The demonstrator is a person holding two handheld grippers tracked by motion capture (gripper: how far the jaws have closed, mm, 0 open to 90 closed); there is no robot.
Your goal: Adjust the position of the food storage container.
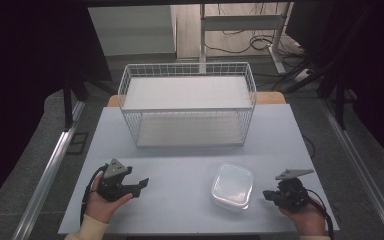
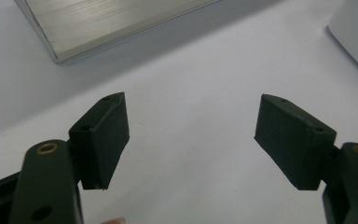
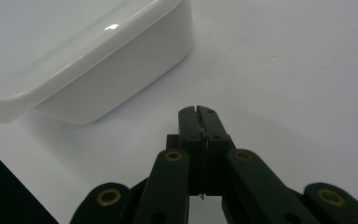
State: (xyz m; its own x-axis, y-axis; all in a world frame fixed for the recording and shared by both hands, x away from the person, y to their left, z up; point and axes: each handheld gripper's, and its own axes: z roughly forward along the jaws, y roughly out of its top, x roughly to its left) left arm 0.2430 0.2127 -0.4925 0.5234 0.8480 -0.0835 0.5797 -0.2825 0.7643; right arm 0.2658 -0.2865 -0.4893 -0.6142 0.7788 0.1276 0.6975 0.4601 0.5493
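Beside the container [image 1: 232, 186], right claw [image 1: 269, 195] pressed closed, left claw [image 1: 141, 187] spread.

This looks like a lab or recording workspace rather than a home. A plain pale table [image 1: 190, 170] stands on grey carpet, flanked by metal rails [image 1: 50, 165] along the floor. Dark curtains [image 1: 25, 60] close off both sides. Behind it, loose cables [image 1: 260, 42] lie on the floor around the white legs of a frame [image 1: 202, 35].
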